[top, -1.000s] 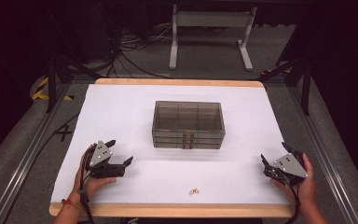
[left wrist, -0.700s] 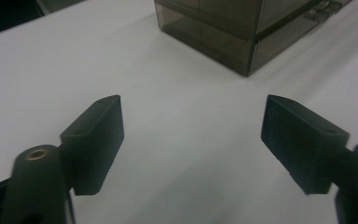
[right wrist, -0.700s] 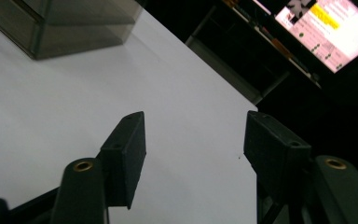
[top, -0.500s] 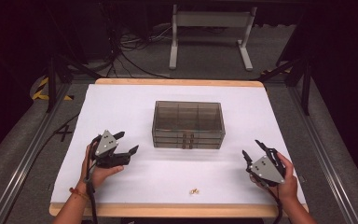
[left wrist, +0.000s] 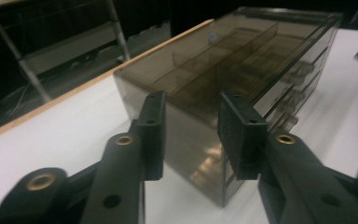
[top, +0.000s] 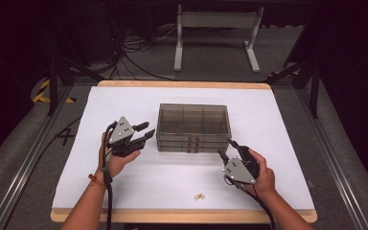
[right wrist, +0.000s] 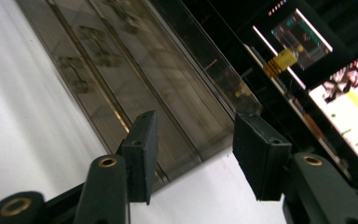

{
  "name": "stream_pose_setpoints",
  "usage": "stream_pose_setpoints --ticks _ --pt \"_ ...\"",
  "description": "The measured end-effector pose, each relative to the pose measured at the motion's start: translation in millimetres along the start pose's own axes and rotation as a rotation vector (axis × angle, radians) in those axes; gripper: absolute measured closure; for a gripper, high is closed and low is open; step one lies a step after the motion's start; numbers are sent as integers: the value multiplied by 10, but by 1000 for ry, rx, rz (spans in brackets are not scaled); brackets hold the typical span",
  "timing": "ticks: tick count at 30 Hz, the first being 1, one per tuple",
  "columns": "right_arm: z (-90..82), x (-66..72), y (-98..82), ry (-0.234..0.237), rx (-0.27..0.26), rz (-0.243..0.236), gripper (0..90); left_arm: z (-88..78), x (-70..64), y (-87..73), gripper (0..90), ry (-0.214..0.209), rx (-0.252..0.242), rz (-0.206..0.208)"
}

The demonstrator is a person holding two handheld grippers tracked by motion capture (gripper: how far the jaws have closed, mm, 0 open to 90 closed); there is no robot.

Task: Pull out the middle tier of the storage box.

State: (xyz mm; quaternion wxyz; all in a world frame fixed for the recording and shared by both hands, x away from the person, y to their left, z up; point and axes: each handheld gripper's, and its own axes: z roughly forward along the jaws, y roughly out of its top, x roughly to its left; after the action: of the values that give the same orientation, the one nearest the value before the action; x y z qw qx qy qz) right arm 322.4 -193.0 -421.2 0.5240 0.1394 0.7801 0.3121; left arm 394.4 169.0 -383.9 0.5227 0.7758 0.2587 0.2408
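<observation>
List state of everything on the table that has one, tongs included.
Drawer box: upright, all drawers shut.
Left tongs: open, jaws just been closing, nothing between them, beside the box's left end.
Right tongs: open, jaws just been closing, nothing between them, at the box's front right corner.
Small brass piece: loose near the front edge.

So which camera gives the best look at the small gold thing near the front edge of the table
The high view. The gold thing lies there in plain sight on the white table, in front of the drawer box, between the two hands. The left and right gripper views look at the box instead, so they give nothing of it.
</observation>
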Motion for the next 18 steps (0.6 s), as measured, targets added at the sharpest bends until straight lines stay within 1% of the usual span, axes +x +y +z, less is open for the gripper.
stream_pose_setpoints --ticks 1,2,3,4,5,7,8,9,10,11,12,13,15,16,18 --pt "44 65 70 -4 -2 -33 543 42 -12 40 675 -9 -8 15" --pt "44 65 70 -4 -2 -33 543 42 -12 40 684 -9 -8 15" --pt "84 130 131 -5 -1 -66 565 107 -29 72 692 3 14 36" --pt "102 163 157 -5 2 -77 573 107 -29 72 704 3 14 36" --pt "102 163 157 -5 2 -77 573 144 -37 83 704 15 24 43" --pt "138 229 201 1 1 -101 597 196 -18 102 737 19 31 45" --pt "159 258 223 3 -2 -122 606 223 -4 115 753 18 40 46" --pt "181 302 251 5 -1 -134 612 239 2 121 769 18 43 53" --pt "214 355 286 17 -5 -161 623 284 -7 133 782 33 70 80" --pt "231 384 305 19 -6 -176 629 306 -6 138 789 32 93 91" --pt "231 384 305 19 -6 -176 629 306 -6 138 793 32 93 91" --pt "271 439 332 29 -11 -202 639 329 -3 139 806 35 115 99" --pt "302 489 350 28 -8 -211 644 342 39 144 807 39 113 83" --pt "326 521 364 29 -6 -228 646 343 48 143 809 38 115 78" --pt "337 542 372 24 -4 -237 646 349 61 139 810 34 111 70"
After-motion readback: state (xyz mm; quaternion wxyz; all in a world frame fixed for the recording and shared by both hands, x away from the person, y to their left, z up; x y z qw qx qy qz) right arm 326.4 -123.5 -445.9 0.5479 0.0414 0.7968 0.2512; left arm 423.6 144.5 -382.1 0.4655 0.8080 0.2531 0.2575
